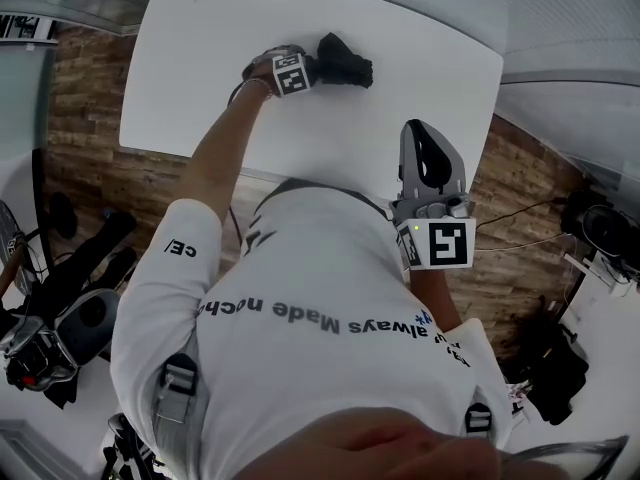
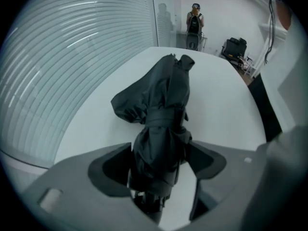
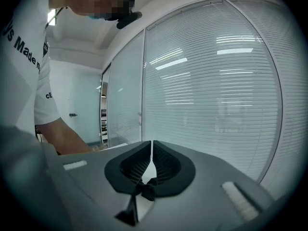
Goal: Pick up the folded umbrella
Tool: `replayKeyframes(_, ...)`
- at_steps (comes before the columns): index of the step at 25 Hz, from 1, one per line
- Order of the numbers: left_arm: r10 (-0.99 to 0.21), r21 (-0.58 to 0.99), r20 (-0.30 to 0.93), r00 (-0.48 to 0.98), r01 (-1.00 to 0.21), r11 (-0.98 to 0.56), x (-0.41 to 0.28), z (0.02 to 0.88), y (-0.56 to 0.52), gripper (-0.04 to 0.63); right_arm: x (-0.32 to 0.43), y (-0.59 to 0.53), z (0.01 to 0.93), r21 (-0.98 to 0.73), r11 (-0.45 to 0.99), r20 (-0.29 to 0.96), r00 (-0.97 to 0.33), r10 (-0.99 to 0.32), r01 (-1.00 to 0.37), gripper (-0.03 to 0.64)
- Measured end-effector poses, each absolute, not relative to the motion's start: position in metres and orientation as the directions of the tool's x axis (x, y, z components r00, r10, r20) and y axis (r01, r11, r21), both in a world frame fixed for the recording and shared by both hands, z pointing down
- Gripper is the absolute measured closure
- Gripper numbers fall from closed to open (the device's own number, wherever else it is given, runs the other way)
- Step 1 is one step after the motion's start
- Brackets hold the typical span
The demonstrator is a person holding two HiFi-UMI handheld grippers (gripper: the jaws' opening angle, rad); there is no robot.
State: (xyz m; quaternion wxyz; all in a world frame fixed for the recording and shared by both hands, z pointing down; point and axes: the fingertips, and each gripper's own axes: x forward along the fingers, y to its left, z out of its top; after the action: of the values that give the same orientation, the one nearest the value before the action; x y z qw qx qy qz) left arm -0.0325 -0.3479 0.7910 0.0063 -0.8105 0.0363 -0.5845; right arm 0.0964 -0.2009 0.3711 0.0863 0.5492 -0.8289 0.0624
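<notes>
The folded black umbrella [image 1: 346, 62] lies on the white table [image 1: 430, 78], near its far edge. My left gripper [image 1: 318, 70] points steeply down over the umbrella's near end. In the left gripper view the umbrella [image 2: 161, 100] runs away from the camera, strap wrapped round its middle. The left gripper [image 2: 160, 150] stands open, its jaws wide on either side of the umbrella's lower end, the fabric filling most of the gap. My right gripper [image 1: 420, 128] hangs near the table's front edge by my body. In its own view the right gripper [image 3: 151, 144] is shut with nothing in it.
A slatted glass wall [image 2: 72, 61] runs along the table's left side. A person [image 2: 194, 20] stands beyond the table's far end, next to dark bags [image 2: 234, 47]. Black bags and gear [image 1: 60, 298] lie on the wooden floor at my left.
</notes>
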Motion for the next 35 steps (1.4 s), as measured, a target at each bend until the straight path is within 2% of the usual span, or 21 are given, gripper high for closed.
replayKeyframes(7,-0.010,0.014,0.947,0.320,-0.074,-0.997,-0.032,0.802,-0.349,0.252,0.099,-0.198,0.383,-0.018,0.376,0.243,-0.369,-0.897,-0.926,0.604)
replayKeyframes(10,-0.011,0.011,0.946,0.324,-0.067,-0.998,-0.031,0.799,-0.344,0.331,0.099,-0.194,0.388,-0.028,0.372,0.256,-0.366,-0.895,-0.928,0.604)
replayKeyframes(16,-0.087,-0.060,0.946,0.312,-0.096,-0.994,-0.029,0.795,-0.339,0.379,0.109,-0.189,0.387,-0.024,0.362,0.251,-0.356,-0.900,-0.932,0.604)
replayKeyframes(22,-0.158,-0.059,0.911,0.381,-0.259,-0.964,-0.031,0.775,-0.330,0.390,0.121,-0.189,0.386,-0.016,0.352,0.241,-0.346,-0.907,-0.936,0.606)
replayKeyframes(28,-0.289,-0.050,0.821,0.492,-0.443,-0.895,-0.035,0.722,-0.322,0.391,0.127,-0.189,0.389,-0.016,0.359,0.235,-0.352,-0.906,-0.933,0.607)
replayKeyframes(35,-0.460,-0.042,0.615,0.640,-0.556,-0.830,-0.026,0.612,-0.315,0.390,0.125,-0.194,0.388,-0.018,0.367,0.228,-0.361,-0.904,-0.930,0.607)
